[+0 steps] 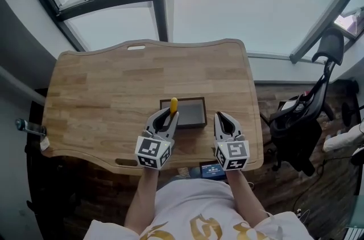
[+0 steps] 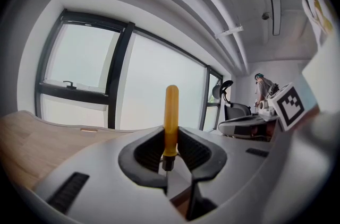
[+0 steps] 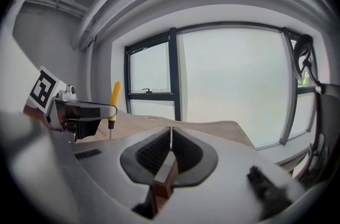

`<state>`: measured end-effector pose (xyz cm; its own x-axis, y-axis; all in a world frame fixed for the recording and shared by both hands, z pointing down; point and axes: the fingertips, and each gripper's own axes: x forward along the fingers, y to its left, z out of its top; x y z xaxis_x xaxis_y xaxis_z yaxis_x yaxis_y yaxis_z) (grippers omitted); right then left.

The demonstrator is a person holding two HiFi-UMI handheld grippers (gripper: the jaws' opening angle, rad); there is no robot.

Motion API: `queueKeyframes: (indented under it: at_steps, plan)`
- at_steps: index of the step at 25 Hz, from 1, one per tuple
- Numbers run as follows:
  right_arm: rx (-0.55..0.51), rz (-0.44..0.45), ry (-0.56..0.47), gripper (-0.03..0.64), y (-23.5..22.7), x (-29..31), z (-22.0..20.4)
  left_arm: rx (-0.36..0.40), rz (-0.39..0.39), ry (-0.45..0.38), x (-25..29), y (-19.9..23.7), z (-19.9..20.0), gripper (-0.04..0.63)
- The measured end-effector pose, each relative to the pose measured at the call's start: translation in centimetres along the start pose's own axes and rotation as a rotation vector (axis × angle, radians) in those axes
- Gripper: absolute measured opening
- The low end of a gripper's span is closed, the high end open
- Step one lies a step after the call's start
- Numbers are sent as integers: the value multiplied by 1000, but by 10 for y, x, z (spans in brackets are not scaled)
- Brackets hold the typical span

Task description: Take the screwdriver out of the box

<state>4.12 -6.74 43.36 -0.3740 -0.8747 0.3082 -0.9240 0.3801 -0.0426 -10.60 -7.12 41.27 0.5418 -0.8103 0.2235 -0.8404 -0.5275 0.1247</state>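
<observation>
My left gripper [image 1: 170,115] is shut on the screwdriver [image 1: 174,104], whose yellow handle stands upright out of the jaws just above the dark open box [image 1: 191,114]. In the left gripper view the pads pinch the lower end of the handle [image 2: 171,117], where the metal shank begins. The right gripper [image 1: 219,118] hovers beside the box's right side, clear of it. Its pads [image 3: 171,135] meet along a thin line with nothing seen between them. From the right gripper view the screwdriver [image 3: 115,98] shows at left, held in the left gripper [image 3: 85,110].
The box sits near the front middle of a wooden table [image 1: 102,91] below large windows. An office chair [image 1: 307,114] stands off the table's right edge. A small screen device [image 1: 212,170] lies at the table's front edge. A person [image 2: 261,91] stands far back.
</observation>
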Motion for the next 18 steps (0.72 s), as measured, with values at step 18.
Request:
queueKeyframes:
  at_steps: [18]
  plan:
    - [3,31,-32,32,22,-17,3,28,67,-31,-33,-2,5,81]
